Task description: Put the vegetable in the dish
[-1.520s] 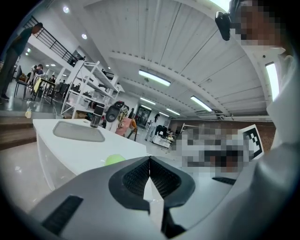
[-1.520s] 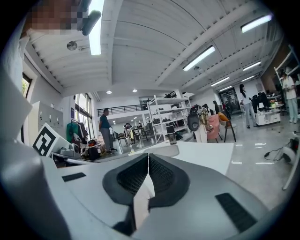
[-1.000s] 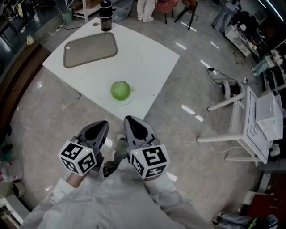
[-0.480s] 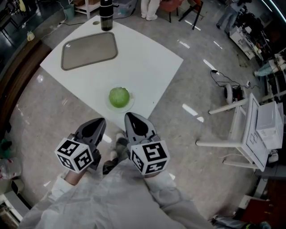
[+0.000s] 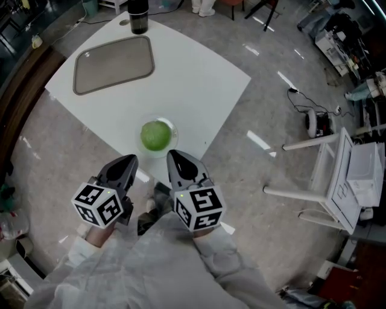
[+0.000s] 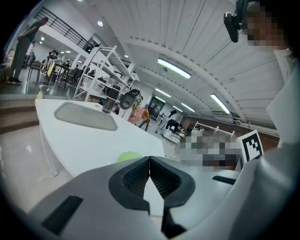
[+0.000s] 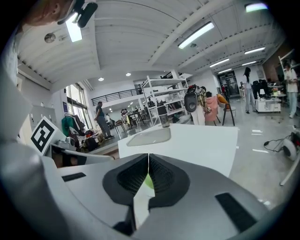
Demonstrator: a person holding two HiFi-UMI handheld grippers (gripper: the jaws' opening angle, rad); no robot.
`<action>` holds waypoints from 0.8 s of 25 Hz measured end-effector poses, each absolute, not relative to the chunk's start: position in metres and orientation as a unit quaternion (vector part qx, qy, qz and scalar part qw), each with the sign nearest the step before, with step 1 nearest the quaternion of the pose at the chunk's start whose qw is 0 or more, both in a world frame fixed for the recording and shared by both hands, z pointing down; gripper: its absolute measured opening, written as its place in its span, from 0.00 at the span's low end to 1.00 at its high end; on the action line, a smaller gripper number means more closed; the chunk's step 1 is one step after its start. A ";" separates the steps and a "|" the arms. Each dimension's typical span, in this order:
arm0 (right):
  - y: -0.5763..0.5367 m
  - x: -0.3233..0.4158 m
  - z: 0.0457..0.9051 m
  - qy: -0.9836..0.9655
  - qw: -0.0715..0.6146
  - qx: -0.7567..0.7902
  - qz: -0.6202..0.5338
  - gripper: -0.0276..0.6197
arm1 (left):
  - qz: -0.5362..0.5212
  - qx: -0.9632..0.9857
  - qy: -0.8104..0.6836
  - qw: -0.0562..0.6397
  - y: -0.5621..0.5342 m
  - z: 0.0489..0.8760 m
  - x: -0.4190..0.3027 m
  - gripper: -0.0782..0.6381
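We hold our left tool [image 5: 129, 162] and right tool [image 5: 175, 158] closed and empty, near the white tabletop [image 5: 193, 78]. The green vegetable [image 5: 155, 136] sits in the clear dish [image 5: 172, 127].

A white table [image 5: 199, 78] stands on glossy grey floor [image 5: 241, 199]; strip lights [image 6: 174, 68] line the ceiling.

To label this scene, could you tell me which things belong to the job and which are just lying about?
Job:
- green round vegetable, on a clear plate
- grey tray, possibly the dish
- left gripper and right gripper, both shut, empty

Lying about:
- black bottle
- white stand on the floor
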State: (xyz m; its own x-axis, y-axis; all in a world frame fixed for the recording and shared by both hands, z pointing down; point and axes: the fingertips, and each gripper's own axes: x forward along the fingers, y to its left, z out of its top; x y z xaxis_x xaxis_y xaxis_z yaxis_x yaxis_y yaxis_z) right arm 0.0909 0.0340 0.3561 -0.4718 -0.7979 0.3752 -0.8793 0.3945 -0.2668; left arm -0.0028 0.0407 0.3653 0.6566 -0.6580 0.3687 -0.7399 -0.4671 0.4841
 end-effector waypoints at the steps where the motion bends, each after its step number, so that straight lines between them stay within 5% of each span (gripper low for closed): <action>1: 0.030 0.093 0.360 -0.828 0.094 0.506 0.223 0.06 | 0.065 0.853 -0.409 0.319 0.037 0.367 -0.002 0.12; 20: -0.016 0.097 0.425 -0.801 0.130 0.494 0.311 0.07 | 0.097 0.812 -0.418 0.397 -0.015 0.424 -0.013 0.12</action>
